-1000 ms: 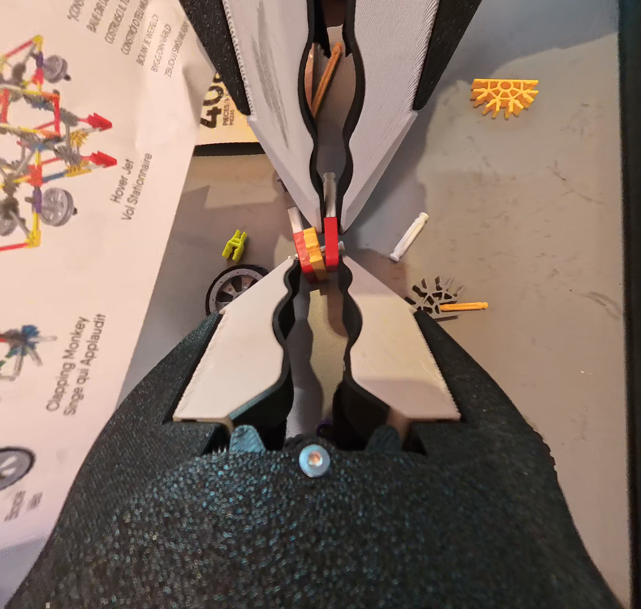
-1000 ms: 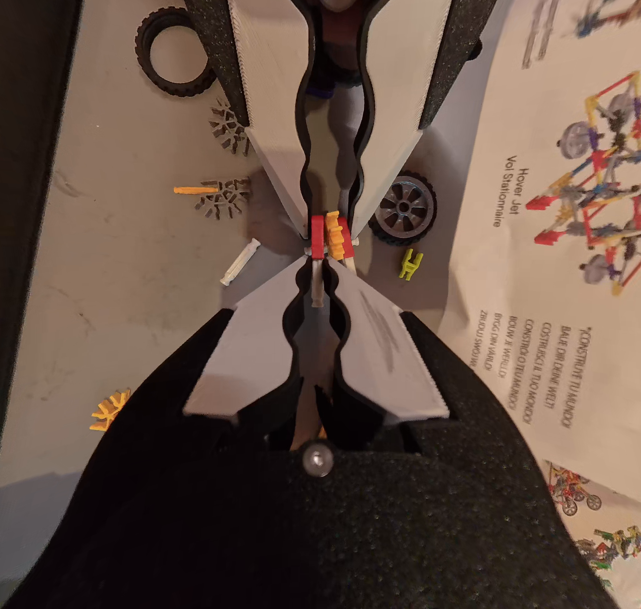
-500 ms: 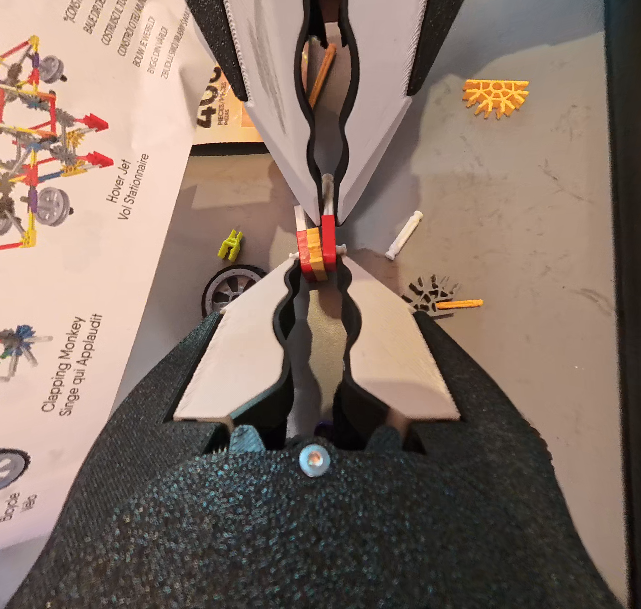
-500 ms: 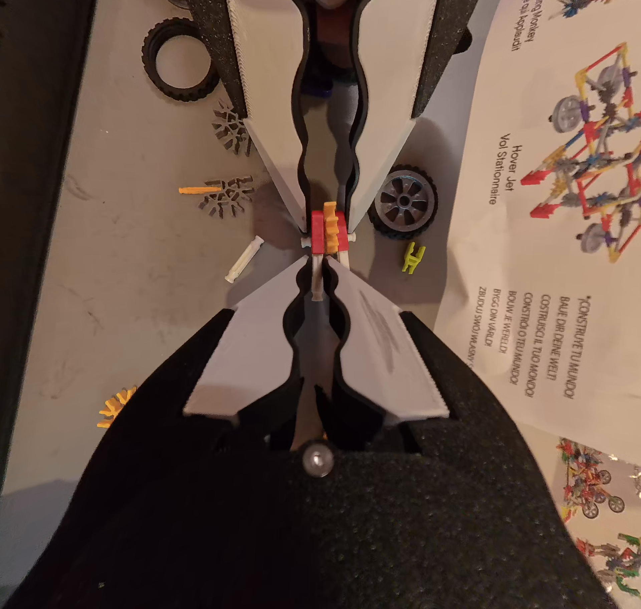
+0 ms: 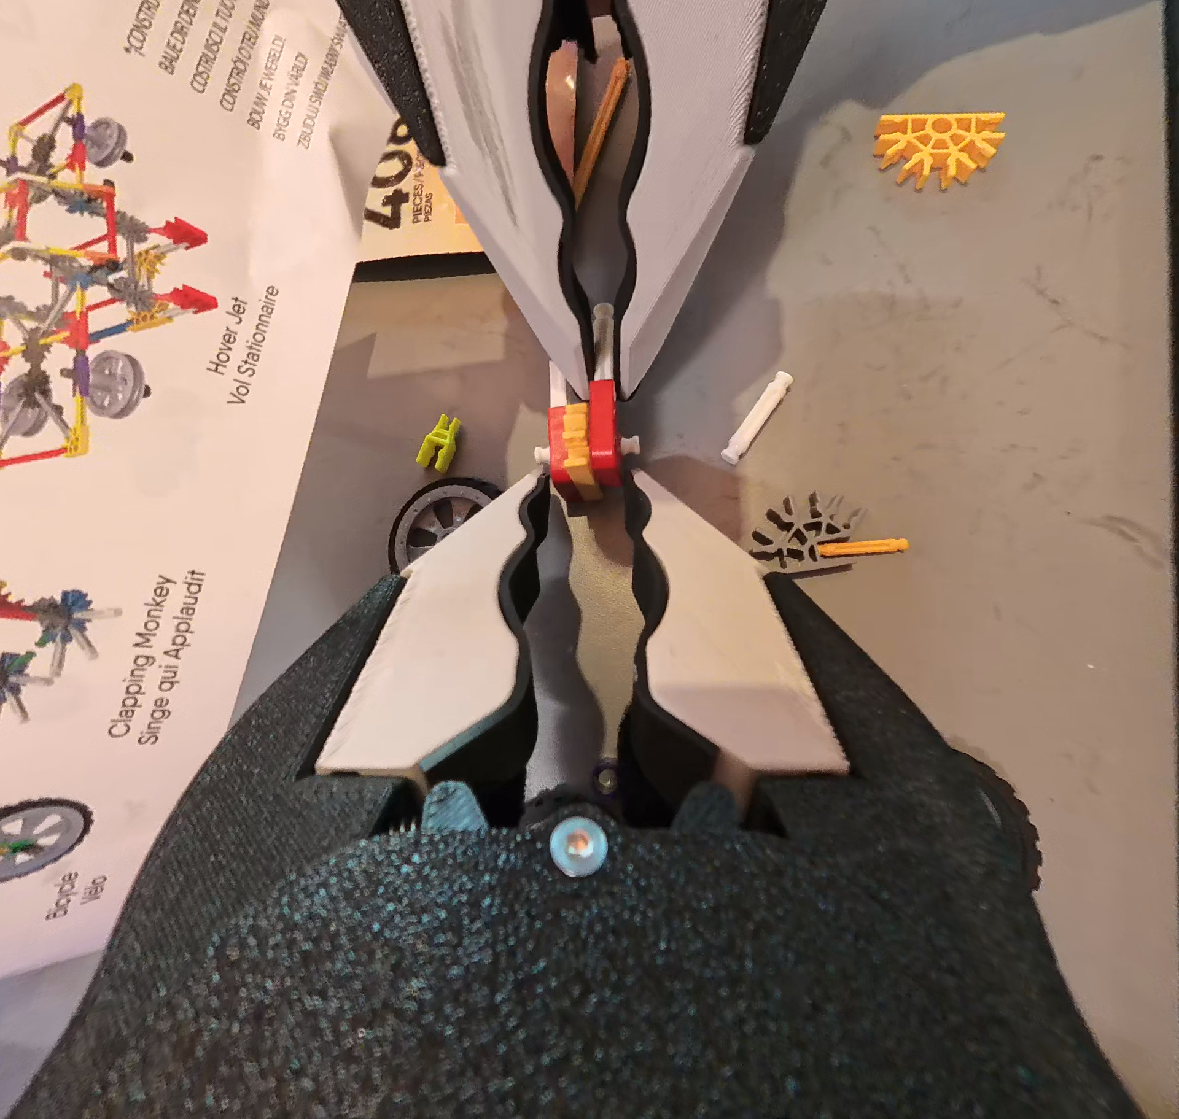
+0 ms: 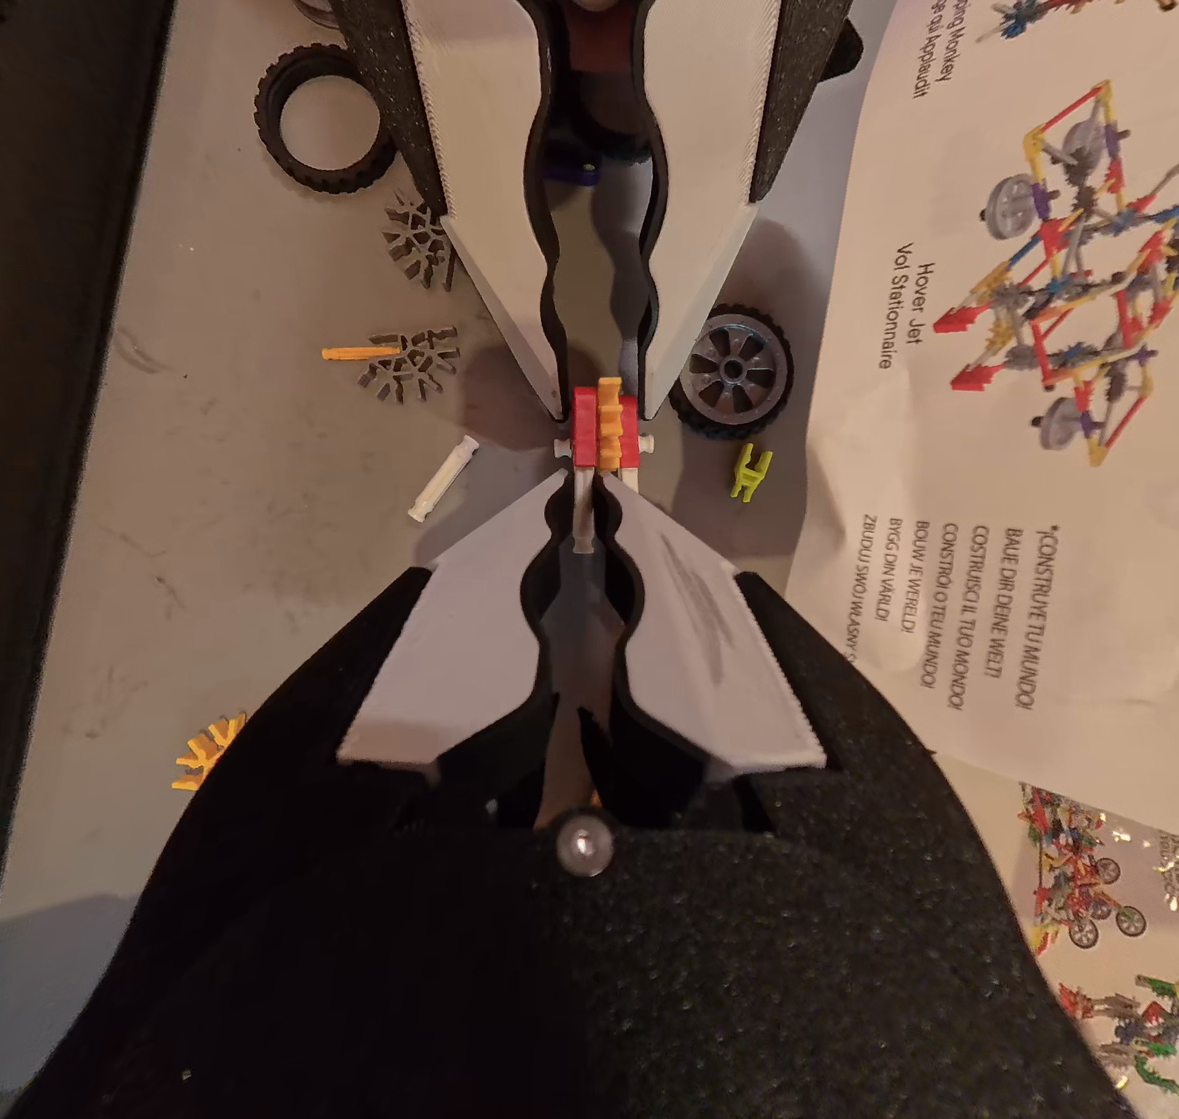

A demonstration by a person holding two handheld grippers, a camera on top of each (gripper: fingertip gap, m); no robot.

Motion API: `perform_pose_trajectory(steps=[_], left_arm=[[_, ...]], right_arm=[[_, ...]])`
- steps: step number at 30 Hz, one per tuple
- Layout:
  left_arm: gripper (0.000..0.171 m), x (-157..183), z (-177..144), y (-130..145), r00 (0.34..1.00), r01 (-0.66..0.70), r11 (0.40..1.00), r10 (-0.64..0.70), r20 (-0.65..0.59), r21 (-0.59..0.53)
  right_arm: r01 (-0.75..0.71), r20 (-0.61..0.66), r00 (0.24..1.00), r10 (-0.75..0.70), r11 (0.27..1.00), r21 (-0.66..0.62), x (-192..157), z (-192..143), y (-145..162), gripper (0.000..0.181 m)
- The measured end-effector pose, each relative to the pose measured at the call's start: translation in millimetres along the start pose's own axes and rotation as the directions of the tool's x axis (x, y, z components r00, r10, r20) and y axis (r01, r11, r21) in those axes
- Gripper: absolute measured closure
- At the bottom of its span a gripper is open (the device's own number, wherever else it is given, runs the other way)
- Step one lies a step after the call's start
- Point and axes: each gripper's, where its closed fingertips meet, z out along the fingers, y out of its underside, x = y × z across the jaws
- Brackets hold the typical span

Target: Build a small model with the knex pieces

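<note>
Left claw (image 5: 587, 482): white fingers, black wavy pads, black speckled body. Right claw (image 6: 584, 482): same white/black scheme. Connector stack (image 5: 584, 450) between them: red-yellow-red, on white rods. Tabletop (image 5: 957, 323): grey, scuffed with dark marks, black border at its edge. Loose on it: white rod (image 5: 756, 417), lime clip (image 5: 439, 441), grey snowflake connector (image 5: 800, 533) with orange rod (image 5: 864, 545), yellow fan connector (image 5: 938, 148), grey-spoked black-tyred wheel (image 6: 734, 380), black tyre (image 6: 319, 122). Instruction sheet (image 5: 191, 387): white, multicolour model prints.

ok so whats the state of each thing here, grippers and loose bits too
left gripper: shut on red and orange block
right gripper: shut on white rod
red and orange block: held off the table
white rod: plugged into the block
wheel: lying flat
tyre: lying flat, empty
</note>
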Motion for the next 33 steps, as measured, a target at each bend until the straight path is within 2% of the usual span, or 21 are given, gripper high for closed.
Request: perform_pose_trajectory(steps=[14,22,33], left_arm=[[0.150,1,0,2,1.000,0.001,1.000,-0.001,-0.001,-0.011],[0.145,2,-2,1,1.000,0.001,1.000,-0.001,-0.004,-0.009],[0.148,0,1,7,1.000,-0.013,0.999,0.013,0.010,-0.032]], right_arm=[[-0.015,-0.006,1.000,0.016,0.999,0.028,0,7,-5,0.177],[-0.038,0.028,0.999,0.036,0.996,0.076,-4,7,-7,0.177],[-0.033,0.006,0.999,0.032,0.998,0.051,-2,12,-2,0.177]])
